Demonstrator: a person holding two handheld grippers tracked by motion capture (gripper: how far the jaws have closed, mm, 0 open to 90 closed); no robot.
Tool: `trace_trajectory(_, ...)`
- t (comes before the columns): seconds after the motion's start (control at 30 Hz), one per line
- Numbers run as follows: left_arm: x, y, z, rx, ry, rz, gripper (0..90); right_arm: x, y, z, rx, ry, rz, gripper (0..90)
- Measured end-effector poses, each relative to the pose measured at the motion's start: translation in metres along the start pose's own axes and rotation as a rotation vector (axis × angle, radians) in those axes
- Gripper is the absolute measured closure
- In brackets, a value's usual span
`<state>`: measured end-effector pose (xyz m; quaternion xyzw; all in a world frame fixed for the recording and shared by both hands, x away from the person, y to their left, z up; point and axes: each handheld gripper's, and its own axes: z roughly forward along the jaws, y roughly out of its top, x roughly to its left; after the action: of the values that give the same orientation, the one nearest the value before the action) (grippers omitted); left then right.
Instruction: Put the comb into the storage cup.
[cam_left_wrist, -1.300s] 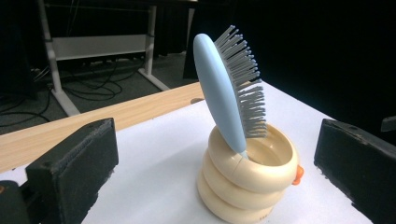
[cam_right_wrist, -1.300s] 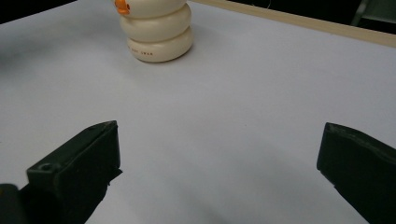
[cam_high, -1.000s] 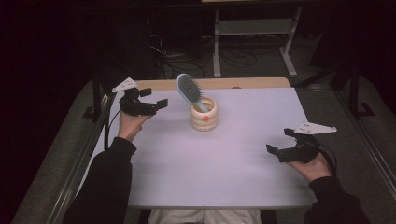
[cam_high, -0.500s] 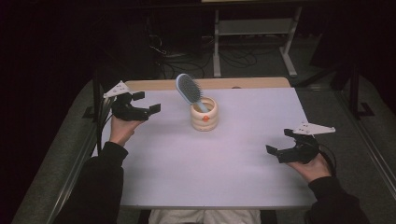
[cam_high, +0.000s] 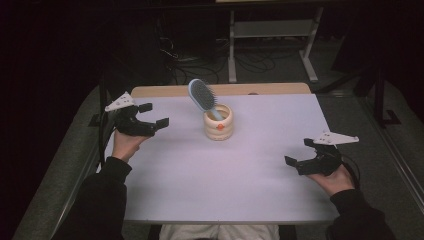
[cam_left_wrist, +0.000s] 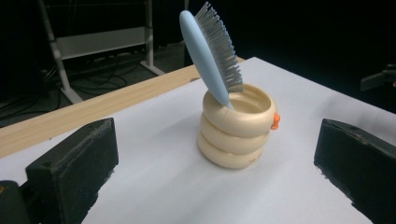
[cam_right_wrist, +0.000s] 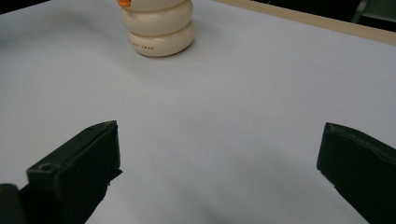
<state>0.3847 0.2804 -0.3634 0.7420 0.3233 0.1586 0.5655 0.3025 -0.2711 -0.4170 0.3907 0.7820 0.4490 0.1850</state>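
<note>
Hairbrush stands handle-down in cream cup at desk middle-back, leaning left. My left gripper nearer; right gripper well apart. Both jaws wide, holding nothing.

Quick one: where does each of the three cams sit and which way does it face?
High view: above the person's side of the table, looking forward and down; forearms, left gripper and right gripper show.
Left gripper view: on the left gripper, looking along its open jaws at the hairbrush leaning in the cream cup.
Right gripper view: on the right gripper, low over the table, open jaws aimed at the cup's base.
Shared: all three show the cup and the white tabletop.
</note>
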Motion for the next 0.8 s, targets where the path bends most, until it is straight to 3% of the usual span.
trace_trajectory(0.8, 0.021, -0.044, -0.045, -0.017, 0.056, -0.061, 0.0, 0.001, -0.001, 0.001, 0.005, 0.011, 0.000, 0.0)
